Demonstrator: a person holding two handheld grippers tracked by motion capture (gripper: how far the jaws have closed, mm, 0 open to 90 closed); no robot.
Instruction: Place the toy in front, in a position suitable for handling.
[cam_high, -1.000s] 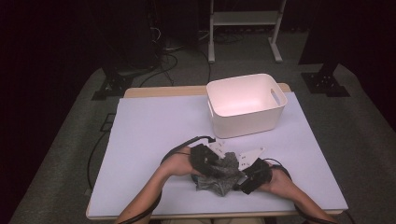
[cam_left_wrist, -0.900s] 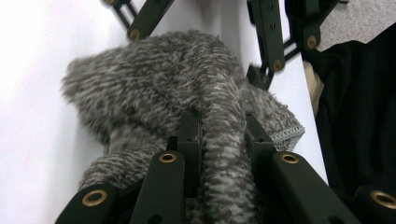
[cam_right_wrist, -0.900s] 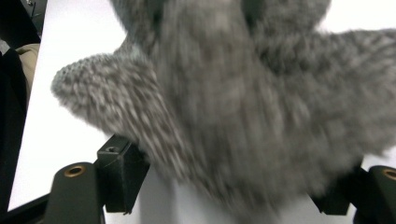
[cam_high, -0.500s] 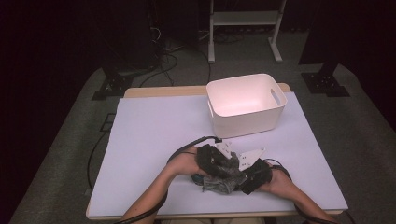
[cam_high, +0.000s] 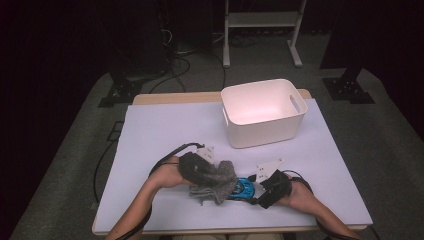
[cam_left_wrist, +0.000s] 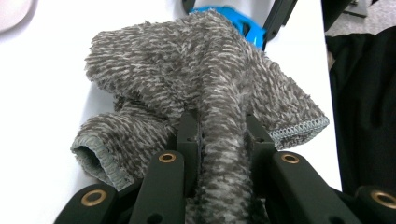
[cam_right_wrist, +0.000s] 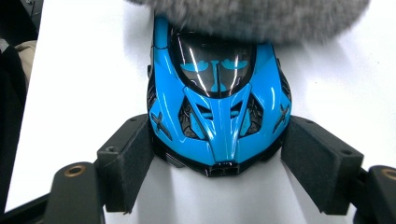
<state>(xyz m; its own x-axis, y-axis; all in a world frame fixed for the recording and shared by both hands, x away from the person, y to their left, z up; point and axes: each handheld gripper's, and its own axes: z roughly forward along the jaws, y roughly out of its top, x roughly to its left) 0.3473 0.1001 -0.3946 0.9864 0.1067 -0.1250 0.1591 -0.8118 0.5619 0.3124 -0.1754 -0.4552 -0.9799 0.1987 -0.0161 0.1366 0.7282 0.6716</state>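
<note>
A grey fuzzy cloth (cam_left_wrist: 205, 79) is bunched on the white table sheet, and my left gripper (cam_left_wrist: 219, 126) is shut on a fold of it. In the high view the cloth (cam_high: 215, 180) lies at the front middle of the table with the left gripper (cam_high: 195, 165) at its left end. Its right edge drapes over the tail of a blue toy car (cam_high: 245, 189). My right gripper (cam_right_wrist: 217, 144) is shut on the nose of the car (cam_right_wrist: 217, 93), one pad (cam_right_wrist: 128, 154) pressed to each side. The cloth (cam_right_wrist: 252, 14) hides the car's far end.
A white plastic bin (cam_high: 265, 132) with handle slots stands at the back right of the table. The white sheet (cam_high: 165, 125) covers the tabletop. Cables trail from both grippers toward the front edge. A metal stand and dark floor lie beyond the table.
The left hand has carried the grey cloth to the right, so it now lies against and partly over the blue car. The right hand has stayed in place.
</note>
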